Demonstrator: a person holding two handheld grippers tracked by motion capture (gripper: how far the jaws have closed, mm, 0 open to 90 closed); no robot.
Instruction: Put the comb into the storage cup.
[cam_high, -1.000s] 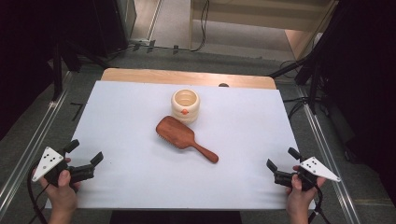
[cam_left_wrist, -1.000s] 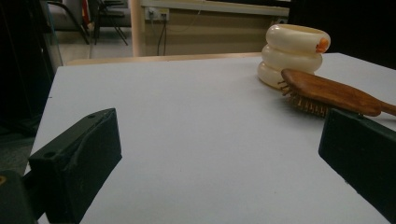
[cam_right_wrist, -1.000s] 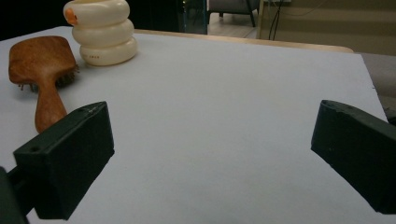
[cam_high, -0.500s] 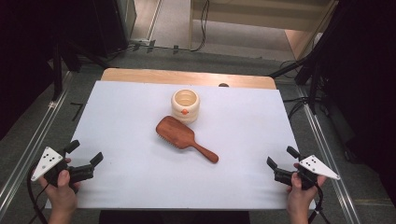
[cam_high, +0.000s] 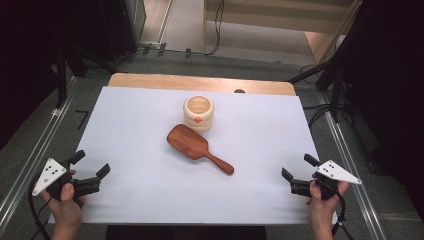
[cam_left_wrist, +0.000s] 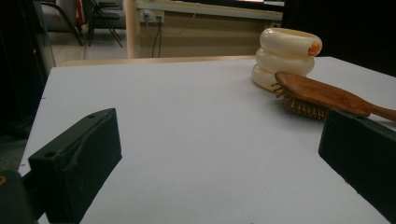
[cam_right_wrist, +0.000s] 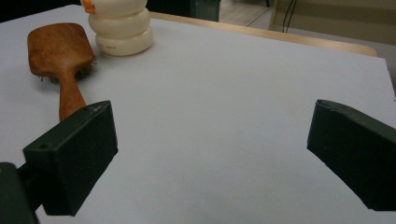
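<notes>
Two black handheld grippers, left gripper (cam_high: 90, 165) and right gripper (cam_high: 296, 167), each with blocky matte black jaws, small hole near a jaw tip, grey three-cornered top plate dotted with dark holes, black trailing cable, bare hands and forearms

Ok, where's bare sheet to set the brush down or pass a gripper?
Bare sheet lies between the left gripper and the hairbrush, and between its handle and the right gripper. The far corners beside the cream pot are free too. Crowded only mid-table, where brush head meets pot.
</notes>
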